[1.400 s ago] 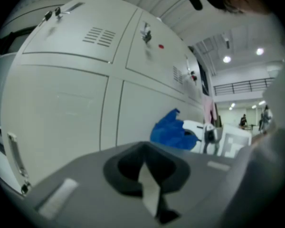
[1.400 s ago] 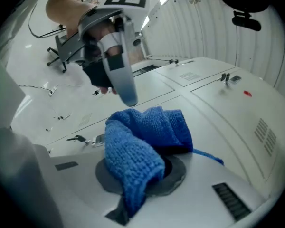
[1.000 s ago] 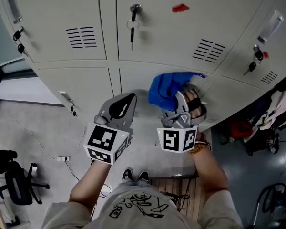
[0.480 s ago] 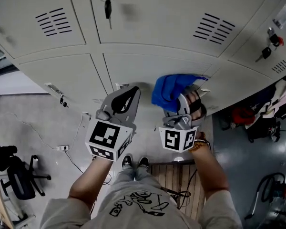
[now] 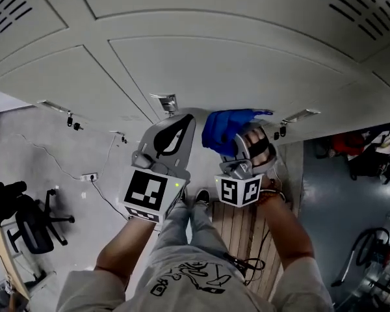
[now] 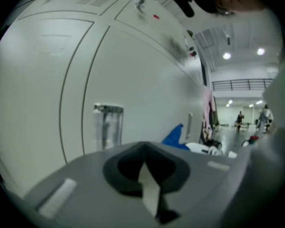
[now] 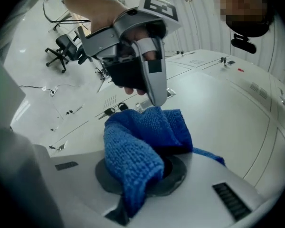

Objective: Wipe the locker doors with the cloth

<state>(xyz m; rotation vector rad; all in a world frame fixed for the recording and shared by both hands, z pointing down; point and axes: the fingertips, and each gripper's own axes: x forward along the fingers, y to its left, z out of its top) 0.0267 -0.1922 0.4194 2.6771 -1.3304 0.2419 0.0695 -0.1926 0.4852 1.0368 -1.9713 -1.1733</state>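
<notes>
Pale grey locker doors fill the top of the head view. My right gripper is shut on a bunched blue cloth, held against the lower door near a recessed handle. In the right gripper view the blue cloth spills over the shut jaws of the right gripper. My left gripper hangs just left of the cloth, shut and empty, below another handle. The left gripper view shows the left gripper close to the door, the handle and the cloth's tip.
A black office chair stands on the grey floor at left, with a cable and socket nearby. Wooden slats lie under the person's feet. A vacuum-like machine and dark bags sit at right.
The view and both grippers have dropped down the lockers: the upper doors with keys and vents slid out of sight, and the bottom-row doors now fill the view. The cloth stays in the right gripper.
</notes>
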